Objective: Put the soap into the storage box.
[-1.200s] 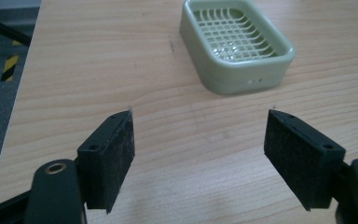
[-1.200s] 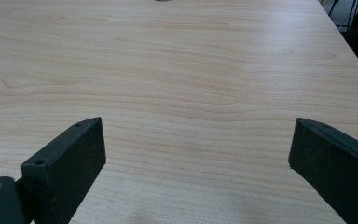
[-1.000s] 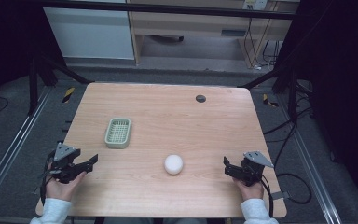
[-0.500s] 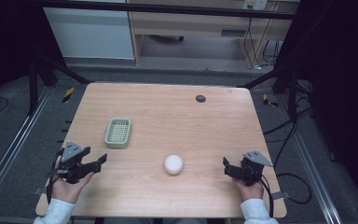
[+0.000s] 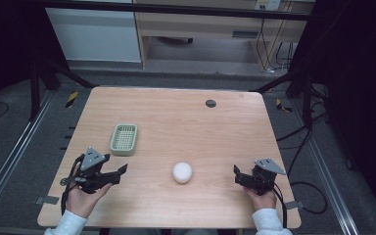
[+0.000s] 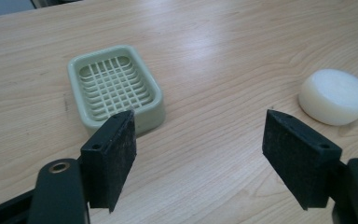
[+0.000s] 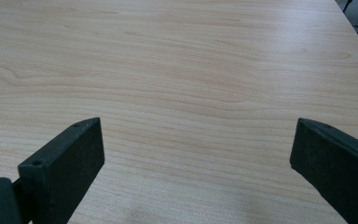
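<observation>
left gripper (image 5: 120, 172) now farther in, nearer the white soap (image 5: 182, 172)

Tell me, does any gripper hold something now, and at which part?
Nothing is held. The left gripper and right gripper are both open and empty.
</observation>
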### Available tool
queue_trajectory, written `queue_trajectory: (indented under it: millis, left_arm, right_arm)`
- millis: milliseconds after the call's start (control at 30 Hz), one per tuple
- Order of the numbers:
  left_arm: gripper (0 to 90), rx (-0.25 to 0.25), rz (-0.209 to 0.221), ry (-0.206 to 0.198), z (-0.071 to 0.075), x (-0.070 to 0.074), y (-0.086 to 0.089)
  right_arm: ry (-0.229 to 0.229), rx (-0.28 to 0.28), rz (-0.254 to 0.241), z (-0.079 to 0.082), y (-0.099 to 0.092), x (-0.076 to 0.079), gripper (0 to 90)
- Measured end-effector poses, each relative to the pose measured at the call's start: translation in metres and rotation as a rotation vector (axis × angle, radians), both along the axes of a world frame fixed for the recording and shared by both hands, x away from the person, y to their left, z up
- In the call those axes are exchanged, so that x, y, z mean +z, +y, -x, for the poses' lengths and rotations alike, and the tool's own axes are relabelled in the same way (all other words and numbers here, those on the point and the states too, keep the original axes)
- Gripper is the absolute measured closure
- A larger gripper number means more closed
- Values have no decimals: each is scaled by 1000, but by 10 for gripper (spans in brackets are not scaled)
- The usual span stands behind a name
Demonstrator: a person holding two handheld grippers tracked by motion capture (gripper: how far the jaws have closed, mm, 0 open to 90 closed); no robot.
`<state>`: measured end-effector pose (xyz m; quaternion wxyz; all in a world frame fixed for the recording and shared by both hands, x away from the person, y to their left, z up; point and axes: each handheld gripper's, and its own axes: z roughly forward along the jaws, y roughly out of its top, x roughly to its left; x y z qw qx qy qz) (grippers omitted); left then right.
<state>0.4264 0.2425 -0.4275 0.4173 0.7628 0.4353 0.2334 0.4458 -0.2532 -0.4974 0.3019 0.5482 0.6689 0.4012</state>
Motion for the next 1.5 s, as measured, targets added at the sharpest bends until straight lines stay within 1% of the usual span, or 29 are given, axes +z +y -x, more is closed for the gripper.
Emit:
queue_trajectory:
  millis: [100, 167, 200, 367, 400, 467, 567, 600, 667, 733, 867, 967, 1033, 1067, 1100, 1167, 1200, 1300, 1333, 1500]
  left_arm:
    - [255, -19, -12, 2, 0, 2, -5]
    - [251, -23, -16, -1, 0, 2, -7]
    - [247, -36, -31, -1, 0, 3, -11]
    - [236, -58, -44, 5, -3, 3, -23]
    - [236, -65, -54, 8, -3, 3, -25]
    - [231, -75, -55, 16, -5, 4, -30]
    - [228, -87, -57, 11, -6, 4, -35]
    - [228, -95, -57, 16, -6, 5, -40]
    - [226, -109, -65, 17, -7, 5, -44]
    - [224, -113, -63, 20, -8, 5, -46]
    - [223, -134, -76, 36, -12, 4, -56]
    - [224, -144, -76, 41, -14, 2, -61]
    - [222, -162, -94, 56, -16, 1, -67]
    - [222, -165, -90, 56, -17, 1, -69]
    - [222, -172, -98, 63, -18, 1, -71]
    - [222, -174, -94, 63, -19, 1, -73]
    - [222, -183, -103, 66, -20, 1, -77]
    - [222, -188, -92, 66, -21, 2, -82]
    - [222, -197, -94, 66, -22, 2, -87]
    - [221, -227, -104, 73, -25, 2, -100]
  right_arm:
    - [-2, 5, 7, 0, 1, 0, 33]
    - [0, 4, 2, 1, 1, 0, 33]
    - [-3, 5, 8, 0, 1, 0, 33]
    - [-4, 4, 4, 0, 1, 0, 33]
    - [-4, 3, 1, 1, 1, 0, 34]
    - [-6, 3, -2, 1, 1, 0, 33]
    - [-5, 5, -2, 0, 1, -1, 33]
    - [-4, 5, -3, 0, 1, -1, 34]
    - [-3, 4, -5, 0, 1, -1, 34]
    - [-3, 5, -4, 0, 2, -1, 34]
    - [1, 10, -2, 0, 2, -1, 36]
    - [0, 10, 0, 0, 2, -1, 36]
    - [3, 11, 2, 0, 2, -2, 36]
    - [5, 11, 1, 0, 3, -2, 36]
    - [4, 11, 2, 0, 3, -2, 36]
    - [4, 10, 1, 0, 3, -2, 36]
    - [4, 9, 4, -1, 2, -2, 36]
    - [3, 8, 2, -1, 3, -2, 36]
    - [5, 8, 0, -1, 3, -2, 36]
    - [3, 8, 4, -1, 3, -2, 36]
